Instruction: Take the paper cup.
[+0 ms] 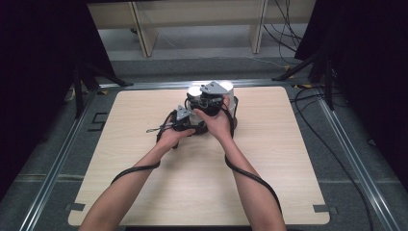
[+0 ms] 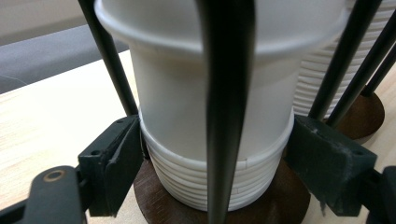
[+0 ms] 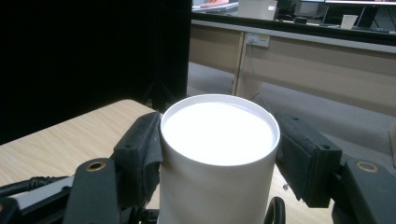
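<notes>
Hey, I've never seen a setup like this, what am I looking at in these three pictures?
A person at a wooden table holds a hand-operated two-jaw gripper in each hand; no robot arm is involved. The high view looks down from above. The other two pictures come from cameras riding on the grippers. The left gripper clamps the ribbed lower part of a stack of white paper cups standing on a dark round base among black rods. The right gripper squeezes the upside-down top cup near its upper end, probably to lift it off the stack.
</notes>
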`<action>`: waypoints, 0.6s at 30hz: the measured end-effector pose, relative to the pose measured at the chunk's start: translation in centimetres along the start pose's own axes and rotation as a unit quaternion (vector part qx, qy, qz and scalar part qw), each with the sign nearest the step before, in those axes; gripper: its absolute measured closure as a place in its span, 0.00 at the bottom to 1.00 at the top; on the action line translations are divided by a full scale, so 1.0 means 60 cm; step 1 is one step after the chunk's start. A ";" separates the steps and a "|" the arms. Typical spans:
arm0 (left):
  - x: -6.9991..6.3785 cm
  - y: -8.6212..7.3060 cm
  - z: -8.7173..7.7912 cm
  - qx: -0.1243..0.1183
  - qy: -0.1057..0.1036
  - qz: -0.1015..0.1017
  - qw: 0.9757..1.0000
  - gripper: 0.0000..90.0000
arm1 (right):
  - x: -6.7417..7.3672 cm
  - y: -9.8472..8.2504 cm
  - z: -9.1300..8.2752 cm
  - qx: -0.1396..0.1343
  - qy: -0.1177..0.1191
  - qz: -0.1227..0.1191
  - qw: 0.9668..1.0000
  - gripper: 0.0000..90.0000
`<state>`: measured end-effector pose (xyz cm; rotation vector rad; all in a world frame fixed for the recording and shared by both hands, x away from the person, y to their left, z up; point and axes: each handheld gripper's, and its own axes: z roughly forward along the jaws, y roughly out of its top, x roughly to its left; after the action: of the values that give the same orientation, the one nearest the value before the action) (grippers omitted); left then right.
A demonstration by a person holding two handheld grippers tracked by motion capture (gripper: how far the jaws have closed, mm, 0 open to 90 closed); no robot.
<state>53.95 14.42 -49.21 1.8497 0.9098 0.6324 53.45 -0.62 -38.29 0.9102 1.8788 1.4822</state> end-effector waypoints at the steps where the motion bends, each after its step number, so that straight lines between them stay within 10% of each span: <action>1: 0.000 0.000 0.000 0.000 0.001 0.001 1.000 0.20 | -0.002 0.001 0.001 -0.009 -0.002 -0.009 1.000 0.39; 18: 0.001 0.000 0.002 0.002 -0.001 0.003 1.000 0.20 | 0.004 0.018 -0.014 -0.016 0.000 -0.003 1.000 0.39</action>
<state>54.08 14.43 -49.27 1.8566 0.9063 0.6328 52.83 -0.77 -37.07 0.8886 1.8518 1.5050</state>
